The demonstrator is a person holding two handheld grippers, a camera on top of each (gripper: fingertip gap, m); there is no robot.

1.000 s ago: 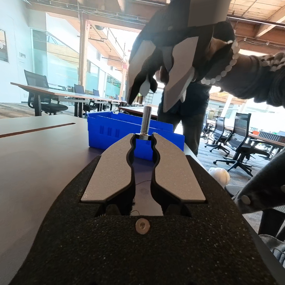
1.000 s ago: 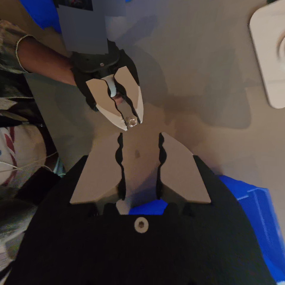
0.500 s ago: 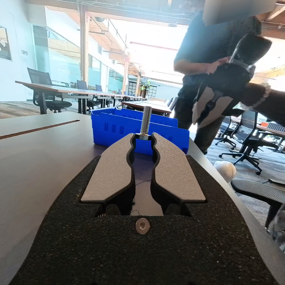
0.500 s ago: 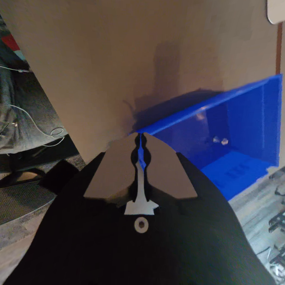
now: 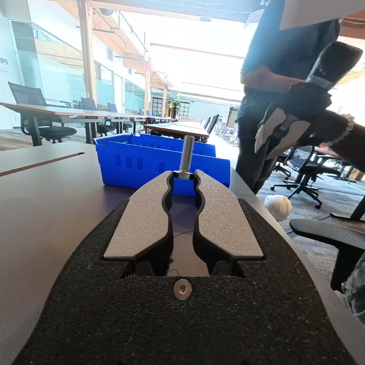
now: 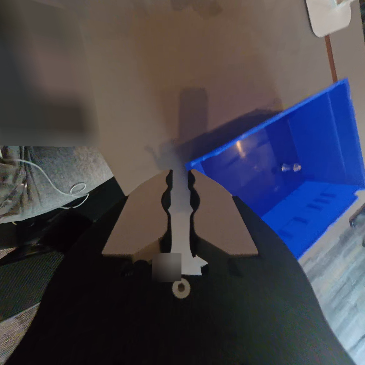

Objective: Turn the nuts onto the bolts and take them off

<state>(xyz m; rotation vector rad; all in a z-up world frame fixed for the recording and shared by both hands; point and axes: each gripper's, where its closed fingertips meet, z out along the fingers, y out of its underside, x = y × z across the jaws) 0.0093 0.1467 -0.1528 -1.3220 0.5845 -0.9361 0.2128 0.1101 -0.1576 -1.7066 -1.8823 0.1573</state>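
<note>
I can read no brand or lettering on any of the task's things. My left gripper (image 5: 183, 173) has its jaws clamped on the hex head of a silver bolt (image 5: 187, 153), whose bare threaded shank stands upright in front of the blue bin (image 5: 138, 164) on the grey worktop (image 5: 49, 197). My right gripper (image 6: 179, 172) hangs just beside the bin's corner, jaws slightly apart and empty. Small silvery hardware (image 6: 291, 167), too blurred to identify, lies inside the bin.
</note>
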